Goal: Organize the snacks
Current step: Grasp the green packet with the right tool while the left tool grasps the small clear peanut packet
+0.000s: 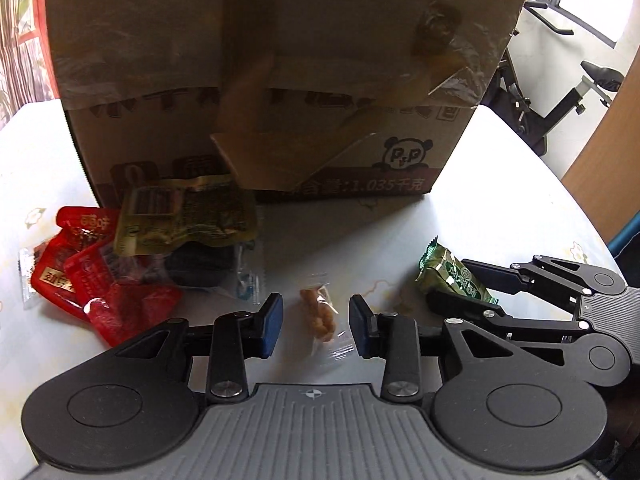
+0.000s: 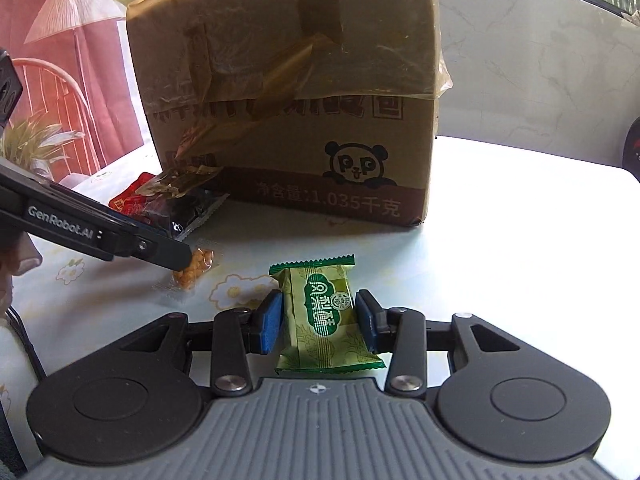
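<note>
The green snack packet (image 2: 325, 316) lies flat on the surface (image 2: 500, 248), in front of the cardboard box (image 2: 288, 92), and the right tool (image 2: 319, 322) pinches it across its width, both blue pads against the wrapper's sides. To the packet's left, also in front of the box, the small clear packet of orange bits (image 1: 319, 316) sits between the spread jaws of the left tool (image 1: 316, 326); a gap shows on each side, so nothing presses on it yet. Further left, close against the box's front, a heap of snacks rests on the surface: red packets (image 1: 100, 280), an olive-gold pouch (image 1: 184, 212) on top, and a dark packet (image 1: 204, 264) beneath it.

The risks lie in the grips. The green wrapper is slick and puffy, so a lift could let it slide out of the pads or crush whatever is inside if squeezed harder. The clear packet is thin and loose; the left jaws may catch only the film edge, or nudge it along the surface instead of trapping it. The two tools also work near each other, and a crossing move could knock one load free.

By count: one box, one green packet, one clear packet, one olive-gold pouch, one dark packet, and probably three red packets, though they overlap too much to be sure. Two tools.
</note>
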{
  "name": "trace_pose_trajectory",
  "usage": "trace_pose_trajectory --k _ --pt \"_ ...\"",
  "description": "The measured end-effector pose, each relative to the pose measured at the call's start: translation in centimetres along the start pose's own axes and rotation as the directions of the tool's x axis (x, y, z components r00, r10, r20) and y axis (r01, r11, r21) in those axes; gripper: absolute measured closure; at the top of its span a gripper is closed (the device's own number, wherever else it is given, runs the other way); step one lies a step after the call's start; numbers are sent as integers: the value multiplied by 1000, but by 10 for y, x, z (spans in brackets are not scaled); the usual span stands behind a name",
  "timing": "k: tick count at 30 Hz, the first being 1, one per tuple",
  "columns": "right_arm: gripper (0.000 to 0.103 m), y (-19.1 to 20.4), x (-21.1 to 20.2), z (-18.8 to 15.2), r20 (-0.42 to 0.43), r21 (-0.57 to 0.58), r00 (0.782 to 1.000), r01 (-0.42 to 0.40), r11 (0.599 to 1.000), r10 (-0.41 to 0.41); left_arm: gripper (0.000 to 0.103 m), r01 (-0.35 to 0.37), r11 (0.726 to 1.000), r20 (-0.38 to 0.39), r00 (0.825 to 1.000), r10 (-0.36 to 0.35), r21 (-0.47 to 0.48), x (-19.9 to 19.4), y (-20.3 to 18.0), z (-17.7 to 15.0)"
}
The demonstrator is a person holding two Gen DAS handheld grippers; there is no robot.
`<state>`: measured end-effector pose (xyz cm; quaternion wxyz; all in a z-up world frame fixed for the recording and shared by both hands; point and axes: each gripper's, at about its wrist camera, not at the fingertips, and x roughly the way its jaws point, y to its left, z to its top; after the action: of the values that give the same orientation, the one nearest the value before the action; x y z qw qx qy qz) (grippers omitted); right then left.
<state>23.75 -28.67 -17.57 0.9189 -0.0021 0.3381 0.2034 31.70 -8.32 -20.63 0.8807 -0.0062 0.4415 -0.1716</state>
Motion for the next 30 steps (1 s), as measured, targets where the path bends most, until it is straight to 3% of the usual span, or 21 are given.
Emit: trace_pose_trajectory --k 6,15,30 --pt "61 -1 1 0 4 21 1000 -15 1000 15 84 -61 997 12 998 61 43 14 -16 -8" --pt "61 -3 0 1 7 43 1000 -30 999 30 84 -95 993 49 995 91 69 7 -20 -21" --pt "61 -3 0 0 6 43 1000 -28 999 28 85 -72 997 45 996 71 40 2 -14 -23"
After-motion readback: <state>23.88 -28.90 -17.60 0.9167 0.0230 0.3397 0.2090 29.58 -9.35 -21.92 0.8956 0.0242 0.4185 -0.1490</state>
